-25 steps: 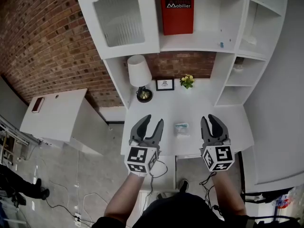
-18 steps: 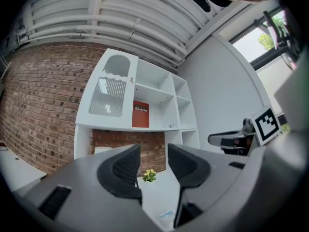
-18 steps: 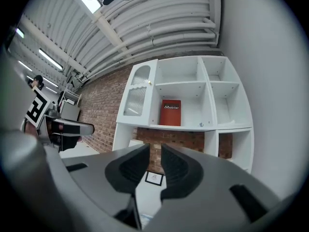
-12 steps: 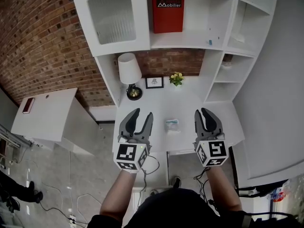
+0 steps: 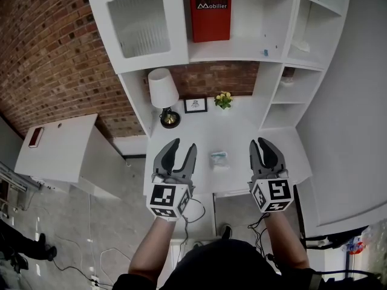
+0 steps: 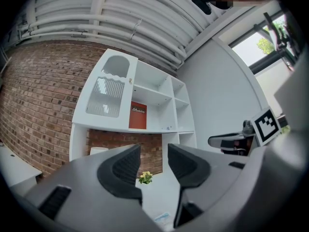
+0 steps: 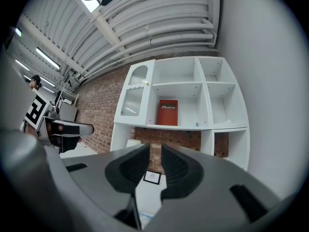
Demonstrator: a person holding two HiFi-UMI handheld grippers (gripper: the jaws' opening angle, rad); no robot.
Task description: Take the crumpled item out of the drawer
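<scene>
A small crumpled pale-blue item (image 5: 219, 159) lies on the white desk top (image 5: 242, 135), between my two grippers; it also shows low in the left gripper view as a crumpled item (image 6: 161, 217). My left gripper (image 5: 182, 147) hovers over the desk's left front, pointing level at the shelves, open and empty. My right gripper (image 5: 263, 144) hovers over the right front. Its jaws have just been closing to a narrow gap, with nothing between them. Neither touches the item. I cannot make out a drawer.
At the back of the desk stand a white lamp (image 5: 162, 89), a small picture frame (image 5: 195, 105) and yellow flowers (image 5: 224, 99). A red box (image 5: 210, 15) sits in the white shelf unit above. A second white table (image 5: 57, 147) stands left; cables lie on the floor (image 5: 193, 213).
Both grippers have risen slightly in front of the desk. The right jaws stand narrower than a second ago. The crumpled item has stayed in place on the desk.
</scene>
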